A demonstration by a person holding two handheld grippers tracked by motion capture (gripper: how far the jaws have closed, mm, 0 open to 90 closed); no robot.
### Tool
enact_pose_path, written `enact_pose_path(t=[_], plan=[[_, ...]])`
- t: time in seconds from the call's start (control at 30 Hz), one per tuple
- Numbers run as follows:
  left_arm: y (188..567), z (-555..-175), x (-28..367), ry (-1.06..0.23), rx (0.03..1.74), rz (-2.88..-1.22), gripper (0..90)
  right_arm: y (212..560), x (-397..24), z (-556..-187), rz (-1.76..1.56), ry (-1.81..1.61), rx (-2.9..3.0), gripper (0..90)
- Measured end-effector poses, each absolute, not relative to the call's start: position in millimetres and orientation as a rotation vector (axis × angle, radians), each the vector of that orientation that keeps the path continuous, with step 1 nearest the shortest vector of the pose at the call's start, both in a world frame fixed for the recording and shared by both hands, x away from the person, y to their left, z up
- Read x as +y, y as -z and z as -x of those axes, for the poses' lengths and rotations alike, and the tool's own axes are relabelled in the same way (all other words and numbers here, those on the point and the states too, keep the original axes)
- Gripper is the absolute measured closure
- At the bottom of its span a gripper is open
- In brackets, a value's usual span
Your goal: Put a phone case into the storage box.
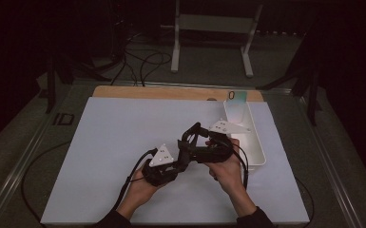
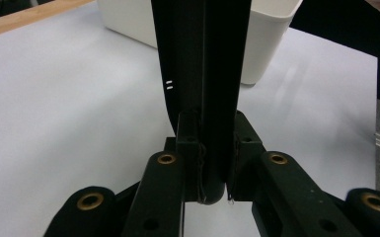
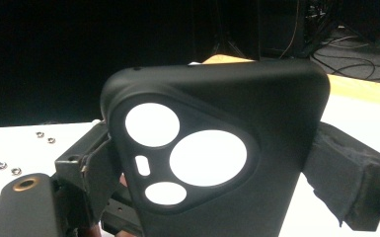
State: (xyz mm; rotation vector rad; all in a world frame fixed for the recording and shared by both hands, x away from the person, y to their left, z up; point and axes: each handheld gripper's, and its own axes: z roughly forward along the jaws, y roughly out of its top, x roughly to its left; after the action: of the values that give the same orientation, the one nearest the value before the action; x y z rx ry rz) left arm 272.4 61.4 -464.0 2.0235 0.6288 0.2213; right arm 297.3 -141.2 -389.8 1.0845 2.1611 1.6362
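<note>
Phone case [image 3: 276,123], black, upright at centre of the right gripper view, long axis running bottom to top, camera cut-outs at lower left. Clamped across its width by the right gripper [image 1: 197,142], pads pressing both side edges. Edge-on in the left gripper view, pinched through its thin wall by the nearly closed left gripper [image 1: 181,154]. Both hands equally near, just left of the white bin [image 1: 255,147]. Lower end cut off, inner face hidden.

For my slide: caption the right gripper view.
Black phone case with empty camera cutouts, clamped edgewise between the right hand-held gripper's jaws.
</note>
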Motion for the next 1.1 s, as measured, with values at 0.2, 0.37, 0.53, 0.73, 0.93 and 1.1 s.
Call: enact_pose_path(t=[0.2,0.37,0.53,0.73,0.93,1.1], plan=[[464.6,-272.0,62.4,-0.226,0.621,-2.029,73.9,391.8,-141.6,-298.3,-1.081,-1.641,2.163,14.3],[464.5,-271.3,65.4,-0.239,0.626,-2.024,61.3,392.3,-144.0,-299.4,-1.089,-1.627,2.155,14.4],[464.6,-271.3,68.2,-0.285,0.662,-2.012,42.6,393.3,-145.6,-300.8,-1.095,-1.619,2.153,14.4],[463.9,-272.0,76.7,-0.344,0.722,-1.982,29.7,395.1,-146.2,-302.5,-1.100,-1.604,2.155,14.3],[464.4,-271.1,86.8,-0.379,0.771,-1.965,20.0,396.4,-146.7,-305.3,-1.101,-1.588,2.158,14.3],[465.1,-270.2,95.2,-0.400,0.799,-1.961,15.2,396.8,-148.2,-308.3,-1.104,-1.572,2.154,14.3]])
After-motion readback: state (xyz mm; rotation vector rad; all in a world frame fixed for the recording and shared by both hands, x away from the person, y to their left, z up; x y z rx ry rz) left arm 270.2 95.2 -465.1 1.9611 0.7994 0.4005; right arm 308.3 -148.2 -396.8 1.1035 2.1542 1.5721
